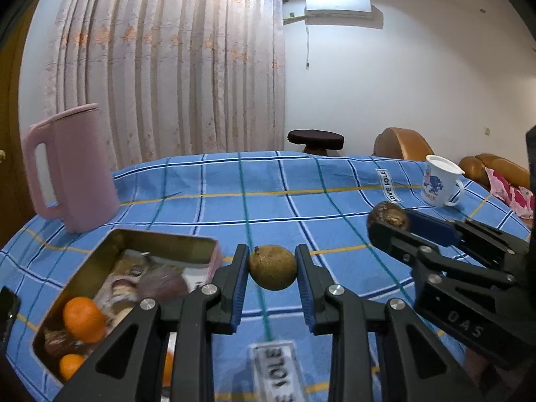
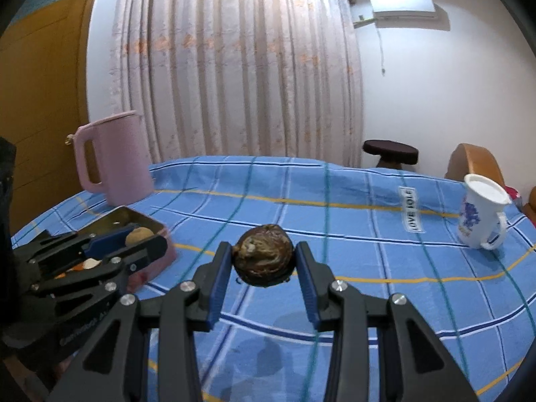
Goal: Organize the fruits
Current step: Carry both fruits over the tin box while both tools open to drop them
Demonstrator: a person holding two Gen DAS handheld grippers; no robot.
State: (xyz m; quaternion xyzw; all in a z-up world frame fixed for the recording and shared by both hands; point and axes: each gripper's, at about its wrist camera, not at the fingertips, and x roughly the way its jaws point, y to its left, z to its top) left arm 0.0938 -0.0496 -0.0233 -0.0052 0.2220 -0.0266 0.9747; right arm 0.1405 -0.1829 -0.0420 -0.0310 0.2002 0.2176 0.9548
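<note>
My left gripper [image 1: 272,268] is shut on a small brown round fruit [image 1: 272,267] and holds it above the blue checked cloth, just right of an open metal tin [image 1: 167,241]. The tin holds oranges [image 1: 83,318], a purple fruit [image 1: 162,284] and other pieces. My right gripper [image 2: 263,261] is shut on a dark wrinkled fruit [image 2: 263,259] and holds it above the cloth. The right gripper also shows in the left wrist view [image 1: 388,221], to the right. The left gripper shows in the right wrist view [image 2: 140,238], over the tin [image 2: 147,222].
A pink jug [image 1: 72,167] stands behind the tin at the left. A white mug with a blue print [image 1: 440,181] stands at the far right of the table. A dark stool [image 1: 315,139] and orange sofa [image 1: 402,142] lie beyond the table.
</note>
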